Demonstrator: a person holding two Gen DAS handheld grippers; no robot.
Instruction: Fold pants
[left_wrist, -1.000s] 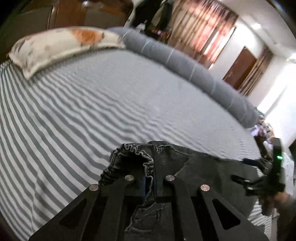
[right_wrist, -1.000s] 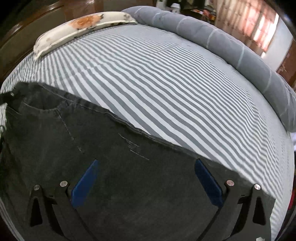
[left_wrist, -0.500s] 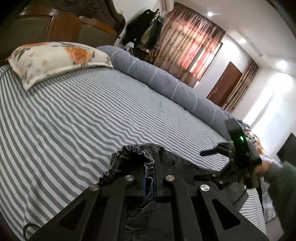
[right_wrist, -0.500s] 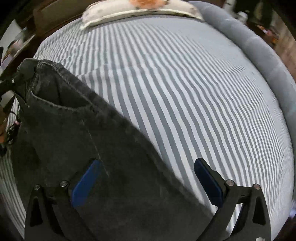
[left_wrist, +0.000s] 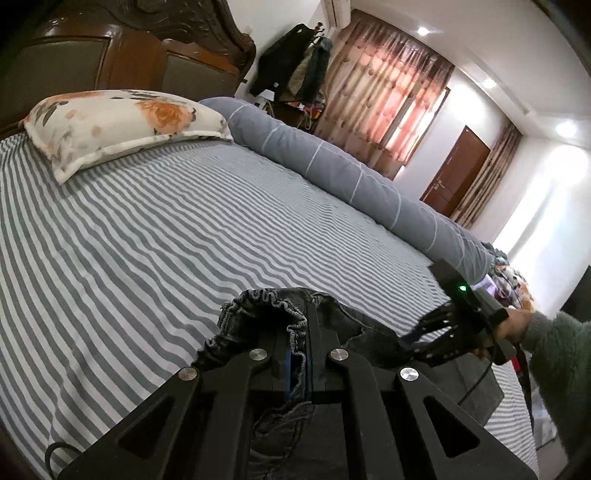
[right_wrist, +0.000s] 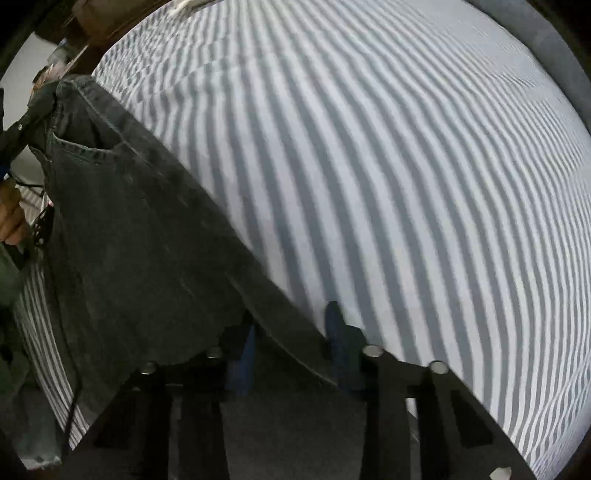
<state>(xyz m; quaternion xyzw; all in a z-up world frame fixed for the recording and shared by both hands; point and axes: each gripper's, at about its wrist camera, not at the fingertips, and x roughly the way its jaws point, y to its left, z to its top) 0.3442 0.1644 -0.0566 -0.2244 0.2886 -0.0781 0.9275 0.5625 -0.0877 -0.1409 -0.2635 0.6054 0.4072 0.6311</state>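
Note:
Dark grey denim pants (left_wrist: 373, 332) lie on the striped bed (left_wrist: 147, 240), near its front edge. My left gripper (left_wrist: 298, 354) is shut on the gathered elastic waistband (left_wrist: 266, 299), which it holds lifted. The right wrist view shows the waistband end at the upper left with the left gripper (right_wrist: 26, 122) on it. My right gripper (right_wrist: 291, 343) points steeply down at the far edge of the pants (right_wrist: 147, 240). Its jaws are closing with that edge between the blue pads (right_wrist: 341, 332), and a gap still shows. The left wrist view shows the right gripper (left_wrist: 417, 338) at the pants, held by a hand in a green sleeve (left_wrist: 554, 362).
A floral pillow (left_wrist: 122, 125) and a long grey bolster (left_wrist: 351, 173) lie at the head and far side of the bed. A wooden headboard (left_wrist: 147, 62) stands behind. Curtains (left_wrist: 388, 99) and a door (left_wrist: 458, 173) are beyond.
My right gripper tipped downward, moved to the pants' far edge, and its jaws narrowed from wide open. My left gripper rose slightly early on with the waistband, then held still.

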